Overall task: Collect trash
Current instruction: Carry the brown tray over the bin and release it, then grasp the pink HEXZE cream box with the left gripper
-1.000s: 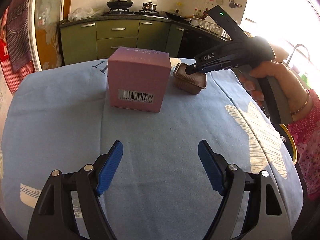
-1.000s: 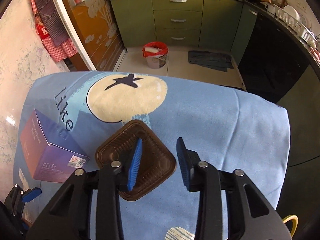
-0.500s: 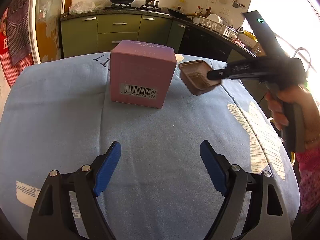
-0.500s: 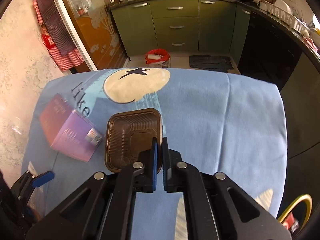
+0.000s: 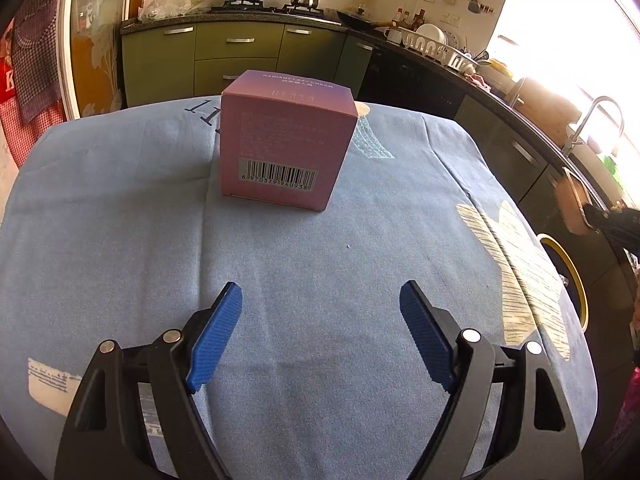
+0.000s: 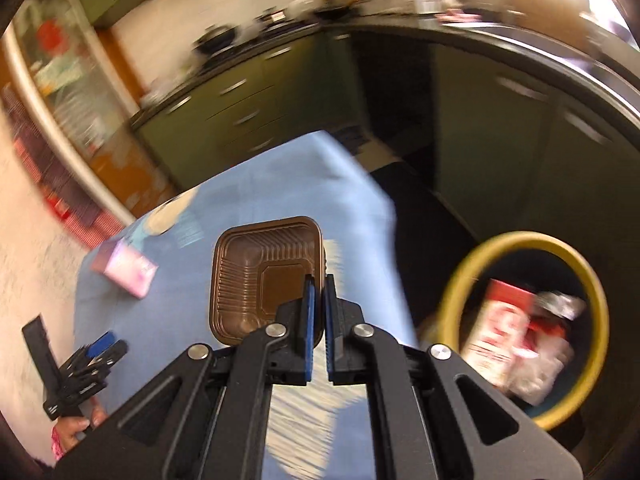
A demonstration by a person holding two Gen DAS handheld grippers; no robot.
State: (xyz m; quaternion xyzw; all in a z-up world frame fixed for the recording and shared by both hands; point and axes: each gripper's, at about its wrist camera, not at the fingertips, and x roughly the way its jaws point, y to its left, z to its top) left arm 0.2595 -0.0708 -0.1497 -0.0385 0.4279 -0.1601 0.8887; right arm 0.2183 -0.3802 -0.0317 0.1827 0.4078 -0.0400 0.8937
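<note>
The brown tray (image 6: 266, 276) is clamped in the right tongs (image 6: 318, 320) near the yellow-rimmed bin (image 6: 524, 360), not yet dropped. The pink box (image 5: 286, 140) is left on the desk (image 5: 120, 240), far from the wide, empty left tongs (image 5: 320, 336).

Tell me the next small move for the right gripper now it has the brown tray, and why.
Probably carry it a little further right, until it hangs over the yellow-rimmed bin, then open. The right gripper is shut on the brown tray by its rim, and the tray is still above the blue cloth near the table edge, beside the bin mouth rather than over it. The bin already holds other trash.
</note>
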